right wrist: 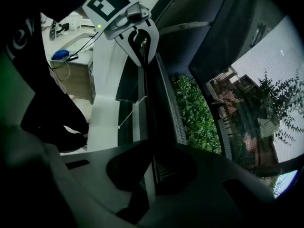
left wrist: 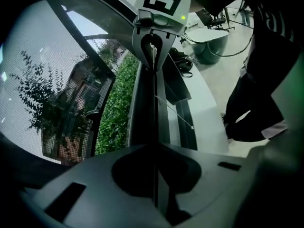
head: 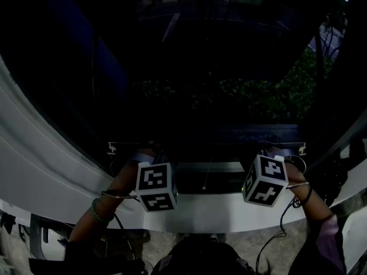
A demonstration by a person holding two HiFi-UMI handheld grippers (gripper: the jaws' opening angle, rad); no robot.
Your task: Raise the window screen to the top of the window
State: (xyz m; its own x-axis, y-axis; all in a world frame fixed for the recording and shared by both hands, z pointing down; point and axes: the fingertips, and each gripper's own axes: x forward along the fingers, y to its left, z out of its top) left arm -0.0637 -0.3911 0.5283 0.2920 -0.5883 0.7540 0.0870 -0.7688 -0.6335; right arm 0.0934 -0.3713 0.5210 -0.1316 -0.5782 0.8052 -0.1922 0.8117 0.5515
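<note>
The window screen's mesh [left wrist: 42, 80] [right wrist: 270, 75] hangs over the dark window, with hedge and buildings showing through it. Its dark bottom bar [left wrist: 148, 103] [right wrist: 153, 103] runs straight away from each gripper's jaws to the other gripper. My left gripper [left wrist: 154, 177] [head: 152, 162] is shut on the bar's left end, and my right gripper [right wrist: 147, 175] [head: 268, 156] is shut on its right end. In the head view both marker cubes sit just above the white sill [head: 206, 206], low in the window. The jaw tips are lost in the dark there.
A thin pull cord [left wrist: 173, 110] [right wrist: 130, 110] hangs from the bar over the sill. The white curved window frame [head: 40, 153] rises at the left. A desk with a bowl-like object [left wrist: 209, 44] and cables stands behind. The person's dark clothing [left wrist: 259, 80] is close by.
</note>
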